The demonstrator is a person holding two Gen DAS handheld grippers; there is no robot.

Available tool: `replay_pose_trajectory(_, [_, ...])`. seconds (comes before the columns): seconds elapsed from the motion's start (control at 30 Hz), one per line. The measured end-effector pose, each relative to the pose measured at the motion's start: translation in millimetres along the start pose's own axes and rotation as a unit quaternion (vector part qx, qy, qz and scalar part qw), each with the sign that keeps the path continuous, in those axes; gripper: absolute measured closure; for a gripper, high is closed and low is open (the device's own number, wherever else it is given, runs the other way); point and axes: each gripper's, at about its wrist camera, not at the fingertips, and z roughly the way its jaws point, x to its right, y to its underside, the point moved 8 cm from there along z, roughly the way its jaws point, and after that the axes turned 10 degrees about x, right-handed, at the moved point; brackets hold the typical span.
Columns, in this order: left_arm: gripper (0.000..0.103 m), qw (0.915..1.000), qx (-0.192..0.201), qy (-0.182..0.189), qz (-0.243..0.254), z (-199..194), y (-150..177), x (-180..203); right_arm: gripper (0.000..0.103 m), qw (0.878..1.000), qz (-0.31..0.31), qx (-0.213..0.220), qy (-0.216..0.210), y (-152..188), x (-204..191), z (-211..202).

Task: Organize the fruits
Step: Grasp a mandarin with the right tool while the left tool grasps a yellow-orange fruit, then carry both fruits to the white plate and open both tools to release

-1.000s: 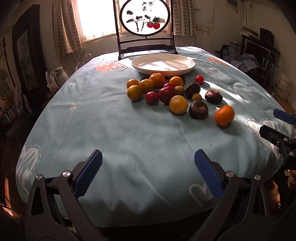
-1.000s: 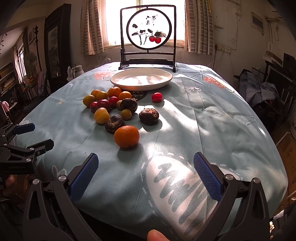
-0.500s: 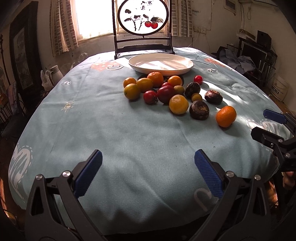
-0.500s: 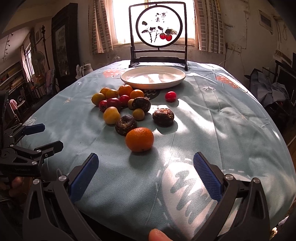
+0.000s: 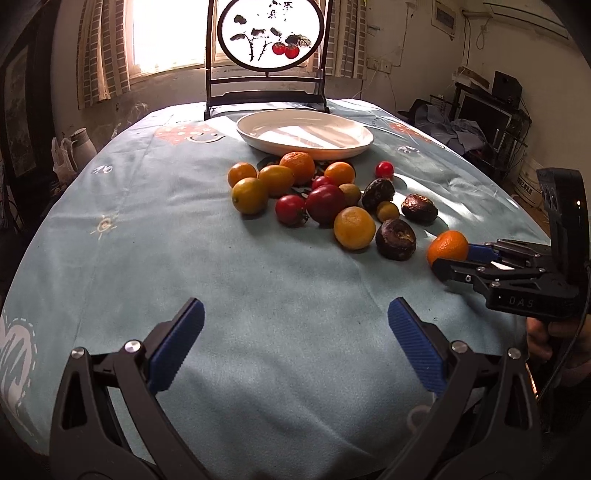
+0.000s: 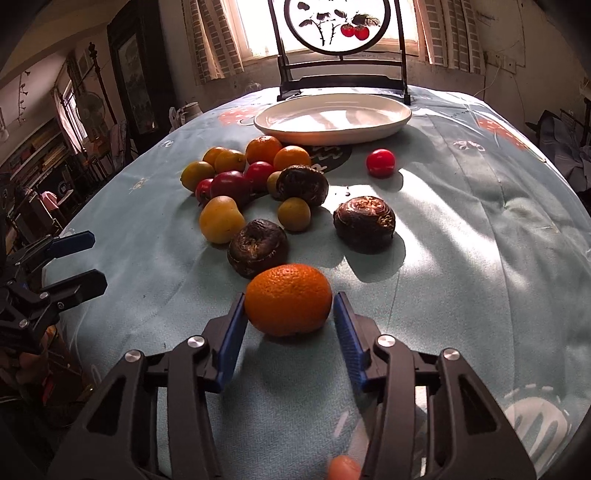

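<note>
An orange [image 6: 289, 299] lies on the blue tablecloth, nearest of a cluster of fruits [image 6: 255, 184]: oranges, yellow citrus, red tomatoes and dark wrinkled fruits. My right gripper [image 6: 290, 321] has its jaws around the orange, the left pad touching it and the right pad a small gap away. In the left wrist view the right gripper [image 5: 448, 258] reaches the orange [image 5: 447, 246] from the right. My left gripper [image 5: 295, 343] is open and empty over bare cloth near the table's front edge. A white plate [image 6: 391, 123] stands empty behind the fruits.
A framed round painted screen [image 5: 271, 33] stands behind the plate [image 5: 258, 138] at the table's far edge. A lone red tomato [image 6: 380, 162] lies right of the cluster. Furniture and clutter surround the table.
My right gripper has moved forward to the orange and narrowed its jaws around it. My left gripper has moved slightly forward and stayed open.
</note>
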Motion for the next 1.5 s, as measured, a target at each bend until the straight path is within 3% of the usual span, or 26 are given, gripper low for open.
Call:
replay_pose_trajectory(0.13, [0.004,0.9984,-0.013,0.054,0.010,21.1,-13.9,13.5,0.059,0.999,0.015,0.016,-0.025,2.1,-0.5,-5.0])
replay_pose_trajectory(0.23, [0.020,0.9963,-0.026,0.078,0.028,40.3,-23.0,27.7,0.059,0.996,0.066,0.018,-0.062,4.7,6.0,-7.4])
replay_pose_trajectory(0.37, [0.031,0.9948,-0.043,0.087,0.031,65.2,-29.9,37.8,0.059,0.994,0.077,0.021,-0.075,3.4,5.2,-8.9])
replay_pose_trajectory(0.5, [0.037,0.9935,-0.061,0.094,0.017,82.3,-32.3,40.8,0.059,0.993,0.075,0.021,-0.087,3.2,3.4,-9.5])
replay_pose_trajectory(0.63, [0.054,0.9905,-0.084,0.109,0.002,93.7,-29.6,42.2,0.059,0.991,0.083,0.022,-0.100,2.8,3.9,-10.6])
replay_pose_trajectory(1.0, [0.054,0.9870,-0.104,0.120,-0.021,104.6,-26.8,39.2,0.059,0.992,0.076,0.022,-0.098,2.7,3.7,-10.3])
replay_pose_trajectory(1.1, [0.064,0.9852,-0.104,0.134,-0.024,102.9,-26.7,42.6,0.059,0.993,0.071,0.022,-0.096,2.6,3.1,-10.3])
replay_pose_trajectory(1.23, [0.064,0.9850,-0.104,0.136,-0.024,98.1,-27.4,43.3,0.059,0.991,0.076,0.018,-0.104,-0.9,4.0,-11.3])
replay_pose_trajectory(1.37, [0.064,0.9851,-0.076,0.153,-0.022,82.2,-43.2,41.9,0.059,0.988,0.079,0.042,-0.126,-31.8,4.5,-22.5])
replay_pose_trajectory(1.5, [0.064,0.9889,-0.019,0.146,-0.019,78.2,-94.6,31.2,0.059,0.988,0.063,0.100,-0.095,-91.0,19.2,-19.7])
